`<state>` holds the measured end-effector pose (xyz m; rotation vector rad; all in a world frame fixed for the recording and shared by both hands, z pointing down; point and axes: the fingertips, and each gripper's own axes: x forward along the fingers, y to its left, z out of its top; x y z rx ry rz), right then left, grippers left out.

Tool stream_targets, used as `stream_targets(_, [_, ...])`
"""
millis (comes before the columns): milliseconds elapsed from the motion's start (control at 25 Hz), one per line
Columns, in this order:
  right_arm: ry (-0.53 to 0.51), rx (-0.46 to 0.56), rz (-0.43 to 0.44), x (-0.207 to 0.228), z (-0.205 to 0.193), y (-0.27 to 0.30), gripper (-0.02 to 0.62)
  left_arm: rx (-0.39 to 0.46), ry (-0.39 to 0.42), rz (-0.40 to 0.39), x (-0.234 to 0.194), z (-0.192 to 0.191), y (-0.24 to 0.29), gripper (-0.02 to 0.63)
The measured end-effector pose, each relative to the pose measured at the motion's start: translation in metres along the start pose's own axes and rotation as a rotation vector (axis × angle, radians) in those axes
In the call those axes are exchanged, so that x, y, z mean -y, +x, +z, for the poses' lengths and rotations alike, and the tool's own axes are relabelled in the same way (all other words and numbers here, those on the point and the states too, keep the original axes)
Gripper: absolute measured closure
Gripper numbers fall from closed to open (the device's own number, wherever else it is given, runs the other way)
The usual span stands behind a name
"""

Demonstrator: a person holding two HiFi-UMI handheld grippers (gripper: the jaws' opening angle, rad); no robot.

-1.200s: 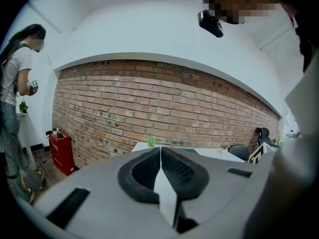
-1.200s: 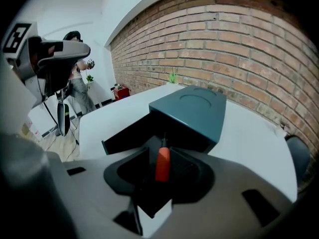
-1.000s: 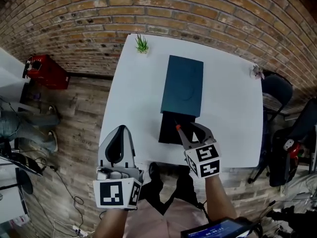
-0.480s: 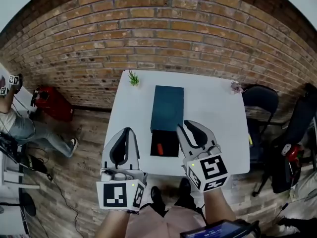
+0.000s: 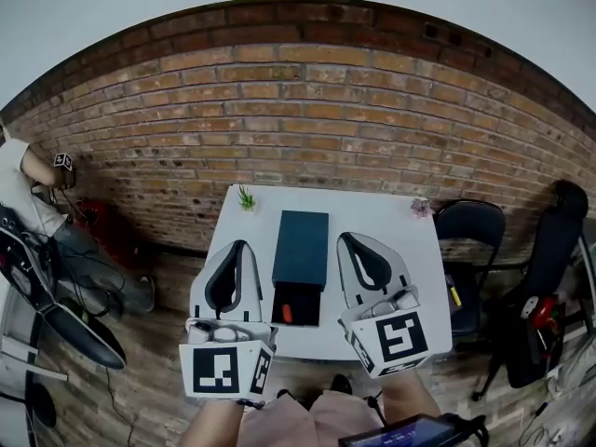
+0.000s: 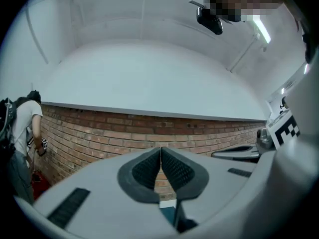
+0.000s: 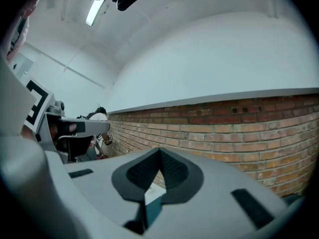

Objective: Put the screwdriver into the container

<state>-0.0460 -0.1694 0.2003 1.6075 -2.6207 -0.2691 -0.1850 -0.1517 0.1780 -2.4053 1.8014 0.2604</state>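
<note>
Head view, looking down: a dark teal container sits mid‑table on a white table, w/ a brick wall beyond it. The container's near end is an open black compartment, and the screwdriver, orange‑red handle, lies inside it. L gripper is just left of the container, R gripper just right of it. The screwdriver lies between the two, nearer the camera than both tips and touching neither. Only print that reads: b/w square markers on each gripper's cube. L gripper view: jaws pressed together, nothing between them. R gripper view: jaws have just been closing and now meet, also w/ nothing held. A small green plant stands past the container's far‑left corner.
</note>
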Motion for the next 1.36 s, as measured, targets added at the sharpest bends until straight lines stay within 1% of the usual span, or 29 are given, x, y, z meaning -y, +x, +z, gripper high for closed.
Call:
stream_targets(120, [-0.016, 0.016, 0.004, 0.004, 0.009, -0.005, 0.595, 0.024, 0.003, 0.003, 0.007, 0.01, 0.0, 0.592])
stream_targets(240, [-0.027, 0.017, 0.008, 0.006, 0.01, -0.007, 0.595, 0.029, 0.002, 0.002, 0.012, 0.01, 0.002, 0.592])
stream_targets(720, [-0.029, 0.0, 0.021, 0.014, -0.002, -0.007, 0.598, 0.006, -0.006, 0.005, 0.023, -0.002, 0.009, 0.592])
stream_targets(1360, [-0.026, -0.009, 0.021, 0.02, -0.004, -0.008, 0.597, -0.008, 0.004, 0.006, 0.03, -0.004, 0.011, 0.592])
